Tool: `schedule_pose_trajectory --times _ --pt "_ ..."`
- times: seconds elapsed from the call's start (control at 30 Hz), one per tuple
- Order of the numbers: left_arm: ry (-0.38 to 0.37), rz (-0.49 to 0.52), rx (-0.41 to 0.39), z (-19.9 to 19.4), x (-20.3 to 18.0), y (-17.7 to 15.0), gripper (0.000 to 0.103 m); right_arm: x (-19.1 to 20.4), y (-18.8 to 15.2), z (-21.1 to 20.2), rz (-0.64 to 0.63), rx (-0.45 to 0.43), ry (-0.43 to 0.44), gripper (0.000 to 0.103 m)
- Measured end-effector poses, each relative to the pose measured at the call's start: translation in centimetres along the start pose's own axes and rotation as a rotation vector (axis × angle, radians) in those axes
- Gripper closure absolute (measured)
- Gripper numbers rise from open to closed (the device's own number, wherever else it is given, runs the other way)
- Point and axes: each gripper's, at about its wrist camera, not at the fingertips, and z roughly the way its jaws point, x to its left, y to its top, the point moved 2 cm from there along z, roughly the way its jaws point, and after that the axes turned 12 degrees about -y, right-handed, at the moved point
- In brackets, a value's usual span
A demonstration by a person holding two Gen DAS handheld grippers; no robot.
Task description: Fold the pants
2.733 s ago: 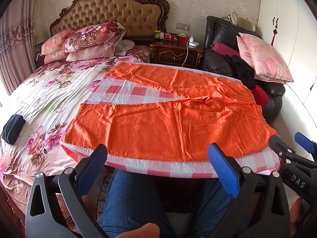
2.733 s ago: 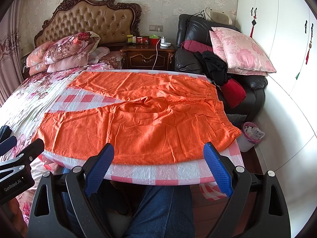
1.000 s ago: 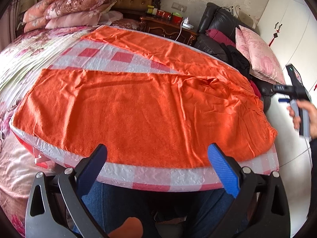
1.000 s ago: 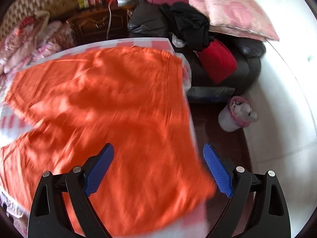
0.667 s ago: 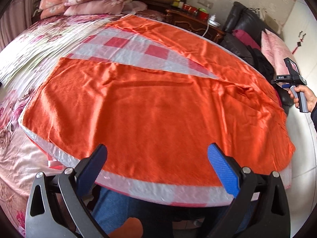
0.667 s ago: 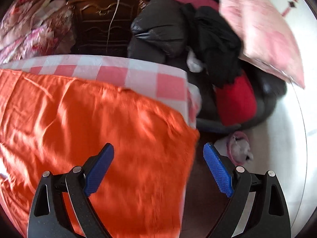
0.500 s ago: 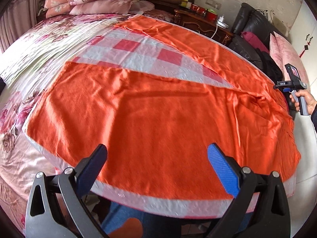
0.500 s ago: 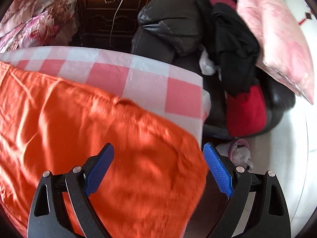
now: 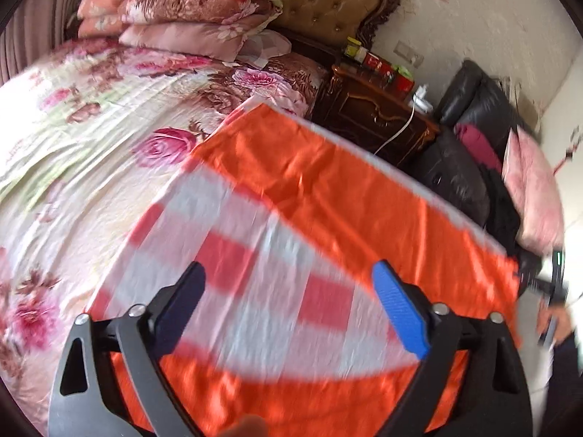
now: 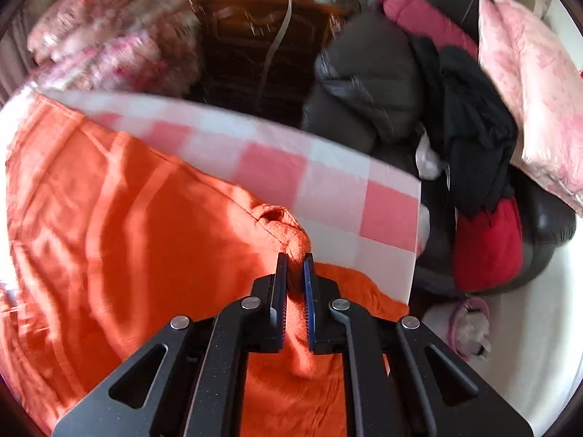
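The orange pants (image 9: 328,189) lie spread on a red-and-white checked cloth (image 9: 255,276) on the bed. In the left wrist view the far leg runs across the middle and the near leg (image 9: 291,400) lies under the fingers. My left gripper (image 9: 288,306) is open and empty above the cloth between the legs. In the right wrist view my right gripper (image 10: 294,266) is shut on a bunched corner of the pants (image 10: 109,236) at the far waistband end. The right gripper also shows at the right edge of the left wrist view (image 9: 546,284).
A flowered bedspread (image 9: 73,145) and stacked pillows (image 9: 189,11) lie to the left. A dark wooden nightstand (image 9: 379,123) stands behind the cloth. A black armchair (image 10: 364,83) piled with clothes and a pink pillow (image 10: 528,83) is right of it. A small bin (image 10: 470,324) stands on the floor.
My right gripper has closed on the far waistband corner of the pants. My left gripper has moved forward over the cloth toward the far leg and stays open.
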Motion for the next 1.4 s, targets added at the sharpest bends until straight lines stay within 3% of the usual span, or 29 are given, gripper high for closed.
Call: schedule_pose_trajectory --times 0.17,0.3,0.43,0.63,0.7,0.73,0.77,0.8,0.83,1.0,1.17,1.27,1.4 --pt "-0.136 -0.177 0.047 6.0 2.8 8.2 0.029 1.2 -2.8 -10.0 0.010 -0.162 0.116 0.093" --pt "-0.209 -0.304 0.078 11.1 5.0 12.4 0.034 3.7 -6.4 -16.0 -0.034 -0.238 0.183 0.093" --pt "-0.238 -0.404 0.103 15.0 6.5 14.0 0.039 6.1 -10.4 -20.8 -0.086 -0.286 0.241 0.094" --pt "-0.280 -0.468 0.154 18.7 6.3 14.5 0.047 6.9 -14.1 -24.0 -0.090 -0.305 0.301 0.094" --pt "-0.267 -0.464 0.164 19.3 6.2 14.7 0.055 7.1 -14.8 -24.7 -0.094 -0.309 0.309 0.094" --pt "-0.252 -0.461 0.172 19.6 6.4 14.6 0.067 7.0 -15.0 -24.8 -0.089 -0.307 0.308 0.094" --pt "-0.233 -0.456 0.179 19.7 6.5 14.6 0.090 6.7 -14.9 -24.6 -0.085 -0.304 0.305 0.094" --pt "-0.228 -0.449 0.177 19.5 6.6 14.5 0.099 6.5 -15.0 -24.4 -0.079 -0.299 0.298 0.094" --pt "-0.235 -0.446 0.169 19.2 6.7 14.5 0.101 6.2 -14.9 -24.1 -0.074 -0.293 0.293 0.094" --pt "-0.276 -0.423 0.086 12.8 6.7 14.3 0.102 5.1 -15.0 -23.1 -0.050 -0.274 0.251 0.094" --pt "-0.321 -0.397 -0.021 -0.5 7.0 9.8 0.102 3.9 -17.1 -22.2 -0.010 -0.255 0.232 0.094" --pt "-0.315 -0.394 -0.078 -9.6 8.6 1.6 0.102 3.3 -19.5 -21.9 0.036 -0.238 0.238 0.094" --pt "-0.250 -0.441 -0.083 -15.4 12.0 -10.7 0.102 2.5 -24.8 -20.7 0.186 -0.147 0.297 0.090"
